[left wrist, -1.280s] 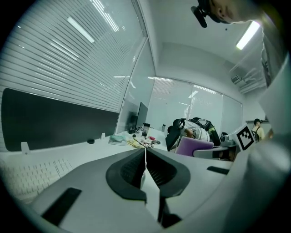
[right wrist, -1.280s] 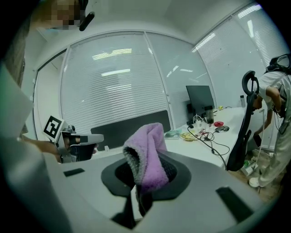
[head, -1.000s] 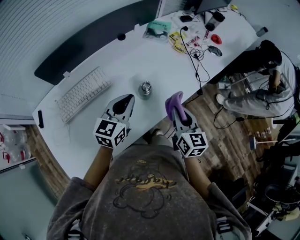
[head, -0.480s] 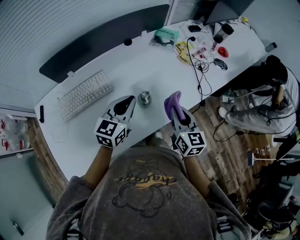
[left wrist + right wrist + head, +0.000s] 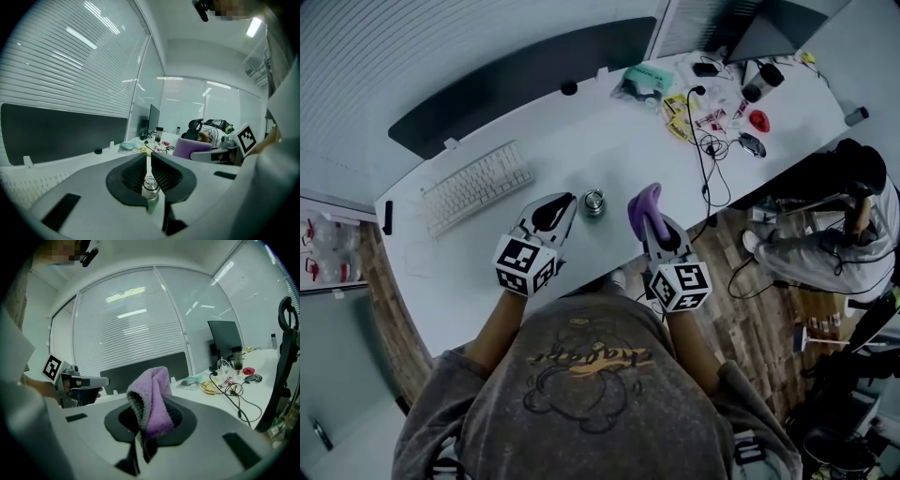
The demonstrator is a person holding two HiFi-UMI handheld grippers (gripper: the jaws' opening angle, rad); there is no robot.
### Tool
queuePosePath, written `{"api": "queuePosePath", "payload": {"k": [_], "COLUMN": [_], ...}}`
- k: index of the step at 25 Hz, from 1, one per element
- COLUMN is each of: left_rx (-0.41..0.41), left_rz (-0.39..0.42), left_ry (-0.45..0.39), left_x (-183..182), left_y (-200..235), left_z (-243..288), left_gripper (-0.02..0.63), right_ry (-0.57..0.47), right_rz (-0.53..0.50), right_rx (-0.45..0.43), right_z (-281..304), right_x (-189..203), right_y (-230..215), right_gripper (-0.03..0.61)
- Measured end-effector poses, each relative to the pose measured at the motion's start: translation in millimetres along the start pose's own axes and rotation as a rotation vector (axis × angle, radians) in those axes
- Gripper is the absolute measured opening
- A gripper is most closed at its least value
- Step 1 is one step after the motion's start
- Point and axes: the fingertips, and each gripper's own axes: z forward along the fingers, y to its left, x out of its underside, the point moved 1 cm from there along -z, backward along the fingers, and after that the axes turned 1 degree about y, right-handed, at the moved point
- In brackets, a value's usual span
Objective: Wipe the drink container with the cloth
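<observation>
The drink container, a small metal-capped bottle, stands upright on the white desk near its front edge. My left gripper is shut and empty, its tips just left of the container. In the left gripper view the container shows through the thin slit beyond the closed left gripper. My right gripper is shut on a purple cloth, held up just right of the container. In the right gripper view the cloth bunches up out of the right gripper and hides its pads.
A white keyboard lies left of the container. Cables, a teal packet, a dark cup and a red item clutter the desk's far right. A seated person is at the right, off the desk edge.
The head view has shifted a little. My left gripper's tips have come closer to the container. The right gripper still holds the cloth in the same place.
</observation>
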Motion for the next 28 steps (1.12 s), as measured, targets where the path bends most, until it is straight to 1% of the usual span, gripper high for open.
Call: {"api": "queuePosePath", "payload": {"k": [3,4,6,9,12,15,17,24,28], "left_rx": [-0.006,-0.005,0.002,0.018,0.051,0.101,0.125,0.168,0.184], "left_rz": [-0.007,-0.013,-0.027,-0.045,-0.053,-0.043,-0.023,0.032,0.062], "left_ry": [-0.004,-0.003,0.000,0.007,0.025,0.058,0.081,0.146,0.197], "left_x": [1,2,3,5,8,12,15,32,48], "left_y": [4,5,7,9,8,3,0,1,-1], "left_z": [2,4,7,11,19,29,35,49,57], "left_gripper": [0.026,0.036,0.094,0.125,0.186,0.264,0.295,0.304,0.308], "right_ry": [0.002,0.005,0.008,0.007,0.014,0.018,0.022,0.034,0.041], "right_rz": [0.004,0.007,0.009,0.012,0.015,0.022,0.024,0.027,0.032], "right_rx": [-0.002,-0.001,0.002,0.004,0.007,0.007,0.006,0.005,0.006], "right_z": [4,5,6,9,12,15,17,22,22], "right_x": [2,3,3,2,4,5,5,7,10], "right_y": [-5,-7,-11,-15,-17,-19,-20,-20,-19], "right_gripper": [0.054,0.054,0.054,0.054,0.054,0.053,0.053,0.053,0.054]}}
